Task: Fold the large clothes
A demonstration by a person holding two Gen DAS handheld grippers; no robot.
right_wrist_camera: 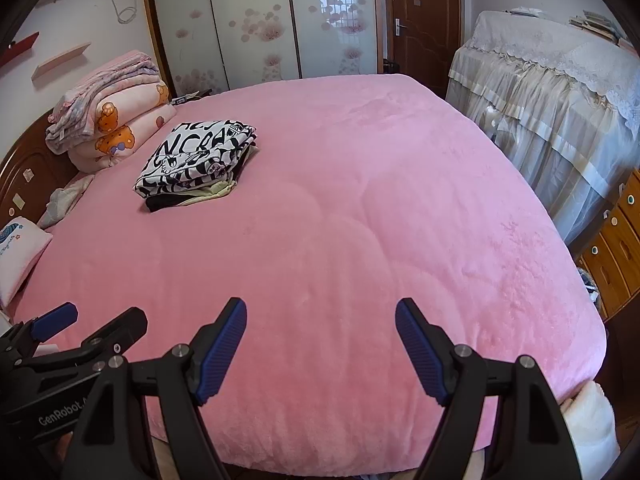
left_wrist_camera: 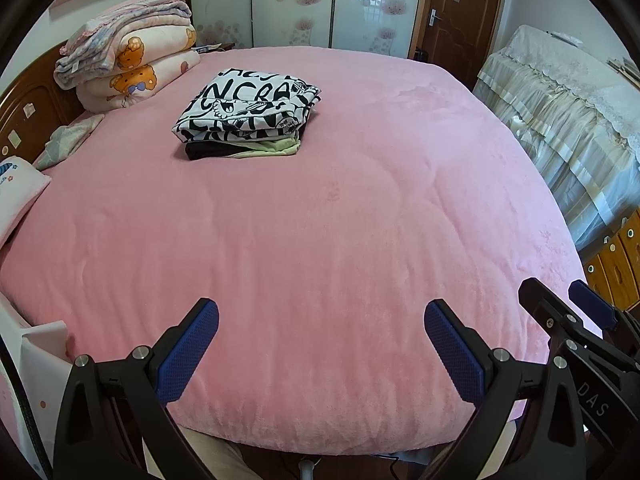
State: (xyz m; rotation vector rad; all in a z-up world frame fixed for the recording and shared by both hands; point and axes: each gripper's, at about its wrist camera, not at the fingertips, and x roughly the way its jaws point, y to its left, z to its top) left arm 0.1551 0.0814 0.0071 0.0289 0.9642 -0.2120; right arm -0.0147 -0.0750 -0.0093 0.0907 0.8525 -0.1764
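Note:
A folded stack of clothes [left_wrist_camera: 248,114] lies on the pink bed [left_wrist_camera: 320,240] toward its far left: a black-and-white lettered garment on top, pale green and black pieces under it. It also shows in the right wrist view [right_wrist_camera: 196,164]. My left gripper [left_wrist_camera: 320,320] is open and empty above the bed's near edge. My right gripper [right_wrist_camera: 320,320] is open and empty beside it, also above the near edge. Both are far from the stack. The right gripper shows at the right edge of the left wrist view [left_wrist_camera: 568,304], and the left gripper at the left edge of the right wrist view [right_wrist_camera: 96,320].
Folded quilts [left_wrist_camera: 128,60] are piled at the headboard, far left. A pillow [left_wrist_camera: 18,196] lies at the left edge. A lace-covered piece of furniture [right_wrist_camera: 560,92] and wooden drawers [right_wrist_camera: 616,248] stand to the right. Wardrobe doors [right_wrist_camera: 260,20] and a wooden door [right_wrist_camera: 424,12] are behind.

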